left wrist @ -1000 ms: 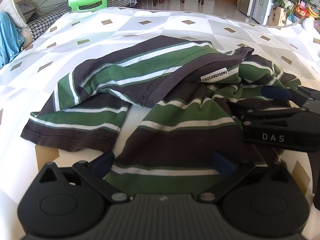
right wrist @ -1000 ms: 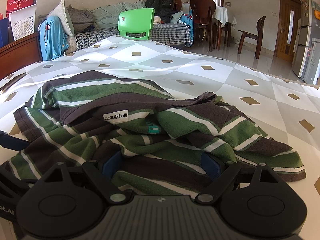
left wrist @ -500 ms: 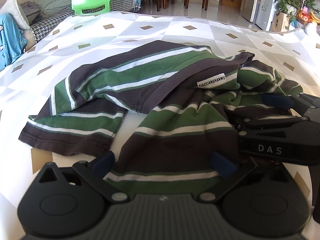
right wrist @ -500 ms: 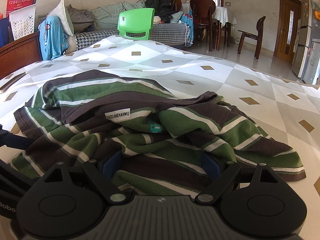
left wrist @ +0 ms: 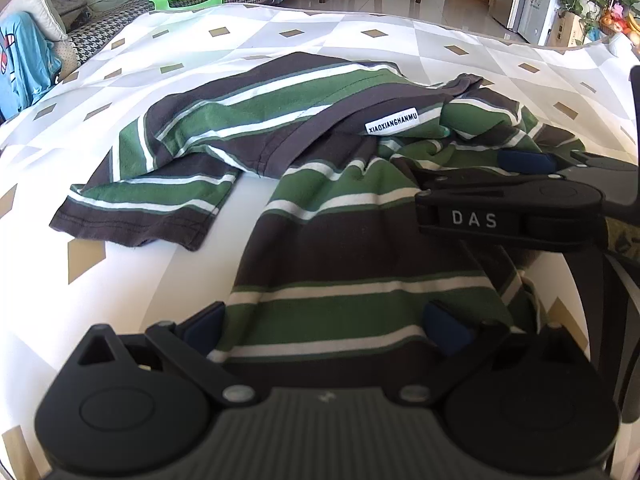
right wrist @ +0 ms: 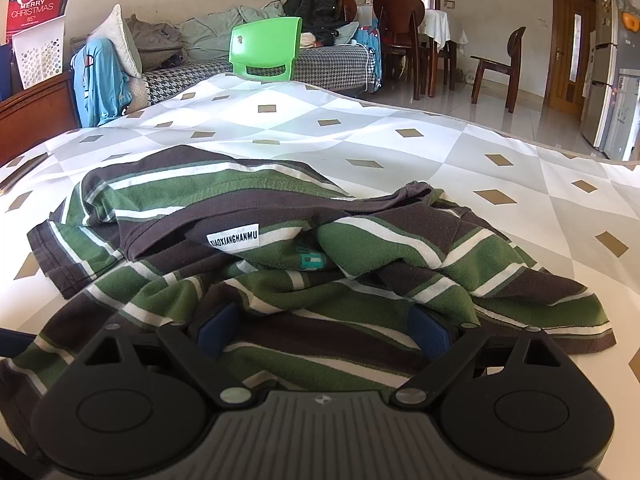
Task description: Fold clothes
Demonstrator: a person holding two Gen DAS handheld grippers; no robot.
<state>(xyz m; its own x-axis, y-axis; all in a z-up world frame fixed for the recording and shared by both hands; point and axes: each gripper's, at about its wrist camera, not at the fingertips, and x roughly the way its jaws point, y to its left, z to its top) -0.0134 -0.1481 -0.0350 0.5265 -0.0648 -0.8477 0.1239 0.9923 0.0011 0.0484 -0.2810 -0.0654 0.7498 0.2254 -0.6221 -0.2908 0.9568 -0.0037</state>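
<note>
1. Table cover (left wrist: 360,46), white/grey diamond print with tan lozenges, spreads under and ahead of both grippers and out to their far sides.
2. Striped shirt (left wrist: 340,240), dark brown/green/white, lies crumpled on the cover directly in front of both grippers. Its near edge sits between the left gripper's fingers; a sleeve spreads flat ahead-left of the left gripper. Bunched folds pile up ahead of the right gripper.
3. Right gripper (right wrist: 326,330): jaws wide and just been opening further. Shirt fabric lies between the blue pads, but they stand apart from each other and do not pinch it. In the left wrist view its body, lettered "DAS", shows side-on ahead-right of the left gripper, over the shirt.
4. Left gripper (left wrist: 324,324): jaws wide, blue pads on either side of a green-and-white stripe band. Cloth between them, no squeeze visible. Whether the pad tips touch the fabric, cannot tell.
5. Green plastic chair (right wrist: 266,50) beyond the far table edge, straight ahead of the right gripper, ahead-left of the left one.
6. White neck label (right wrist: 233,237), reading "XIAOXIANGHANMU", on the dark collar band, ahead of the right gripper and slightly left; ahead-right of the left gripper.
7. Small teal tag (right wrist: 312,260) just right of the label, tucked in a fold.
</note>
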